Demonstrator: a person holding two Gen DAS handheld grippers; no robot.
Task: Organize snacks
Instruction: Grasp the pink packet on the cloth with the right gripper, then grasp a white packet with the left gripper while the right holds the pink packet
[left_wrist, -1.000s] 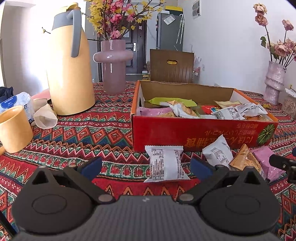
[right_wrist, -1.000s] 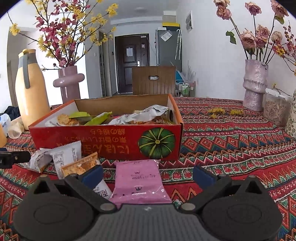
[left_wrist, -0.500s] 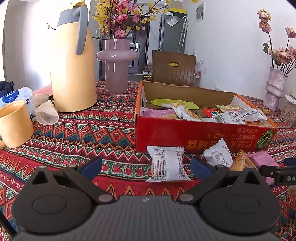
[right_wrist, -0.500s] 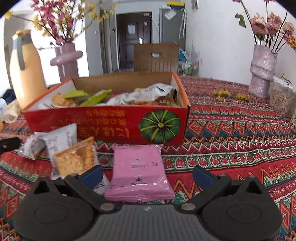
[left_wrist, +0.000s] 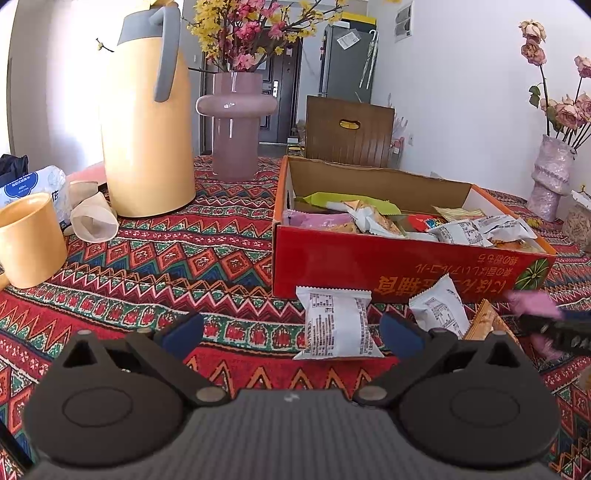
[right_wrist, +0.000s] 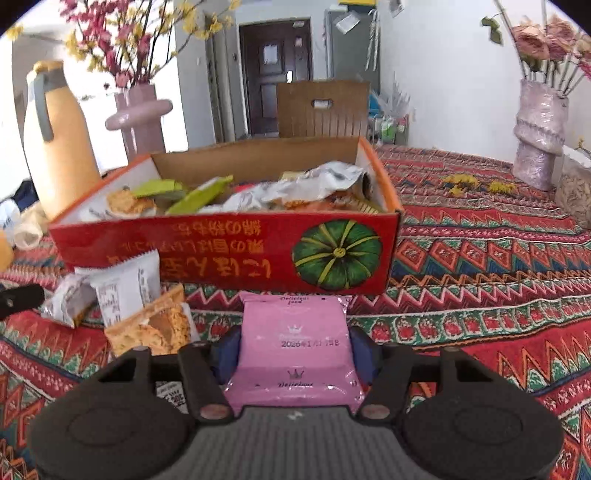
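1. The red box (right_wrist: 229, 254) sits at the far side of the patterned surface (right_wrist: 480, 295), already heaped with snacks.
2. The right tongs (right_wrist: 294, 350), wide apart a second ago, are closing on the pink packet (right_wrist: 295, 343) just near of the box (pads touching its edges), so boxing comes next.
3. The left tongs (left_wrist: 291, 332) hang released near the white packet (left_wrist: 336, 325).

Left wrist view: low over the tablecloth (left_wrist: 184, 266), facing the red snack box (left_wrist: 369, 266) from its left front. Right wrist view: closer, facing the box's pumpkin-printed front. Both share box, thermos jug (left_wrist: 147, 140), mauve vase (left_wrist: 234, 122).
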